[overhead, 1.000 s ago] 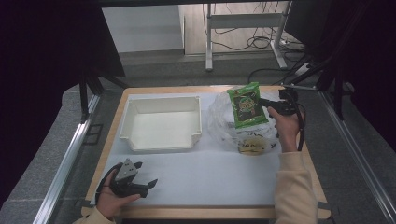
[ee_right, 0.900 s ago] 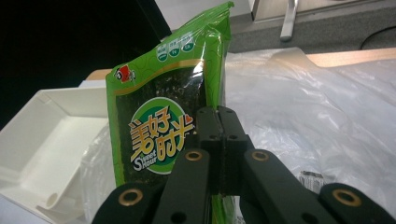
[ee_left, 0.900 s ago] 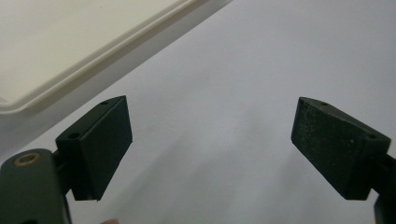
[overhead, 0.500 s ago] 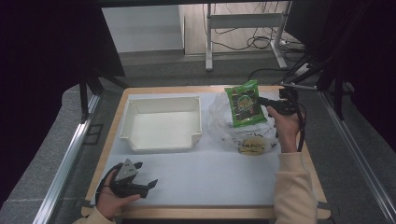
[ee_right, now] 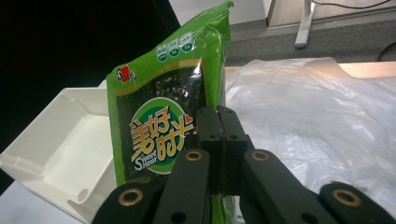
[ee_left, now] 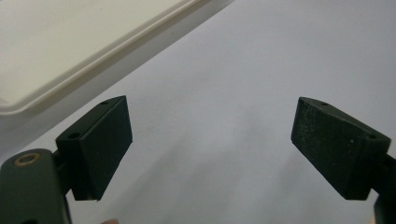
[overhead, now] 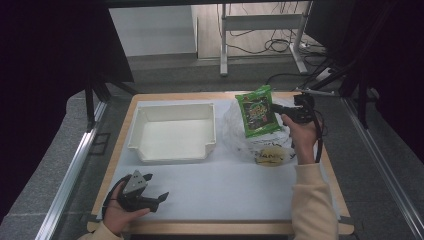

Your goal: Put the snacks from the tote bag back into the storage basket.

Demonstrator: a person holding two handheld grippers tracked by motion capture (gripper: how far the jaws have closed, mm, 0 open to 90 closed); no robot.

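Green snack packet (ee_right: pixel 159 121) hangs pinched edge-on between the right tongs (ee_right: pixel 218 135).

One green packet (overhead: pixel 258 111), one white tray (overhead: pixel 172 147), one plastic bag (overhead: pixel 235 131).

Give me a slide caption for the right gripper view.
Right gripper pinching a green snack packet upright, white tray and clear plastic bag behind.

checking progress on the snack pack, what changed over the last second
The right gripper, still shut on the green pack, has carried it slightly left, toward the white tray. The left gripper stays open and resting on the table; the clear bag and the tray have not moved.
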